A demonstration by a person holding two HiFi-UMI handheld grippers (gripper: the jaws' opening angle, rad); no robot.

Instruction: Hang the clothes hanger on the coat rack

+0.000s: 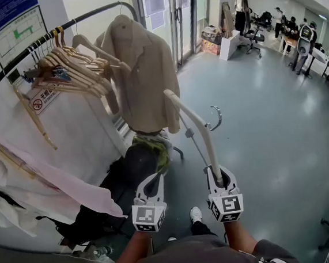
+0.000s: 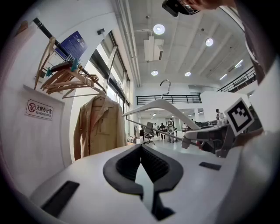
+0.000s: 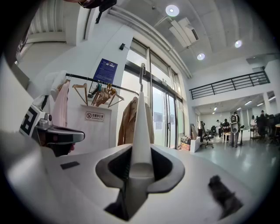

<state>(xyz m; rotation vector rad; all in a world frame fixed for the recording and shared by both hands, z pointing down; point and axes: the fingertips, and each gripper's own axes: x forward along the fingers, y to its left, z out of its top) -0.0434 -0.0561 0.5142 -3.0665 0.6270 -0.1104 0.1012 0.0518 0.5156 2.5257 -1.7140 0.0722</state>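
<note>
A white plastic clothes hanger [image 1: 194,125] with a metal hook [image 1: 215,117] sticks up and away from my right gripper [image 1: 218,178], which is shut on one end of its arm. In the right gripper view that arm [image 3: 142,131] runs straight up between the jaws [image 3: 141,164]. The coat rack's black rail [image 1: 84,17] arches overhead to the left, well apart from the hanger. My left gripper [image 1: 155,178] is level beside the right one, its tips together and holding nothing [image 2: 141,148]. From the left gripper view the hanger [image 2: 162,107] shows to the right.
On the rail hang several wooden hangers [image 1: 71,67], a beige jacket [image 1: 142,78] and a pink garment [image 1: 53,179]. Dark bags [image 1: 127,166] lie on the floor under the rack. A white wall with a sign [image 1: 43,99] stands behind. People and office chairs [image 1: 250,33] are far off right.
</note>
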